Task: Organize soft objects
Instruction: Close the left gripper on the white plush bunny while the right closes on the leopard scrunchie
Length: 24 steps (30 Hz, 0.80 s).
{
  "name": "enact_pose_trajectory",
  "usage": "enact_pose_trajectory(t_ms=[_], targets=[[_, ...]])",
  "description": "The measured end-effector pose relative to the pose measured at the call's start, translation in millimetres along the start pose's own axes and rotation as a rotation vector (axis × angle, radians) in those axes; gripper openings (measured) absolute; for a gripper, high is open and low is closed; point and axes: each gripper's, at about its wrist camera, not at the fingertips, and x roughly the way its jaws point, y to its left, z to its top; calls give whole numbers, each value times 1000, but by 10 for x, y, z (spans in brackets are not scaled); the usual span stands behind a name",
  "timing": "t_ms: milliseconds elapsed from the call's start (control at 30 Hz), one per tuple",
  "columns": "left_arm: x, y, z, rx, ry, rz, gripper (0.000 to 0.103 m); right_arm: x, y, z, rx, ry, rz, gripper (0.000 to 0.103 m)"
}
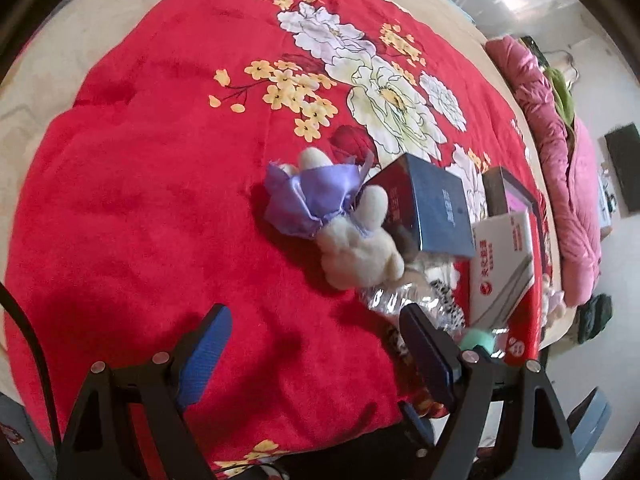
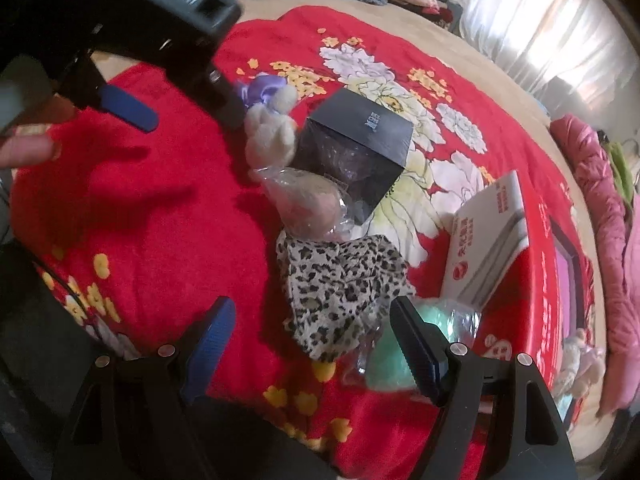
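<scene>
Grippers, two, both with fingers spread wide and nothing between them. Our left gripper (image 1: pixel 316 344) hangs over bare red blanket (image 1: pixel 160 200); our right gripper (image 2: pixel 312 332) hangs over the near end of the pile.

Soft items, as we find them:
- Plush toy (image 1: pixel 360 248), cream with a lilac dress — ahead of the left fingers and toward the right one, leaning on the dark box (image 1: pixel 432 208).
- Leopard cloth (image 2: pixel 340 280) — just ahead of the right fingers, its near corner between them.
- Bagged pink item (image 2: pixel 312 208) — beyond the cloth, against the dark box.
- Green item (image 2: pixel 392 364) in clear wrap — beside and partly behind the right finger of the right gripper.

Hard items: the dark box, and a white carton (image 2: pixel 488 248) off past the right finger.

Step in hand, as we judge it: reaching for a first soft piece. We would take the cloth with the right gripper, fingers straddling a bunched fold so they do not pinch blanket as well. The toy suits the left gripper — grip across the body, lifting away from the box.

Room: wide bare blanket lies off the left finger of each gripper, good for laying things out. Toward the right fingers it is crowded with boxes. The blanket's near edge sits below the left gripper's fingers, so we should keep placements further in.
</scene>
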Motion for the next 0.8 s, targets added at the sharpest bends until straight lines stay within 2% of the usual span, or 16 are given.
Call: enact_pose_trajectory(t_ms=[300, 333, 367, 433, 633, 800], targets=[[136, 137, 189, -129, 21, -82, 85, 152, -37, 67, -17, 11, -19, 77], [143, 162, 212, -153, 27, -119, 85, 159, -33, 74, -19, 10, -20, 74], [151, 169, 231, -171, 21, -144, 85, 170, -34, 82, -22, 11, -24, 64], [166, 159, 271, -189, 4, -149, 85, 220, -48, 99, -29, 22, -39, 53], [280, 154, 380, -246, 9, -173, 85, 319, -74, 105, -34, 47, -50, 49], [432, 164, 430, -307, 26, -177, 85, 373, -93, 119, -24, 58, -34, 35]])
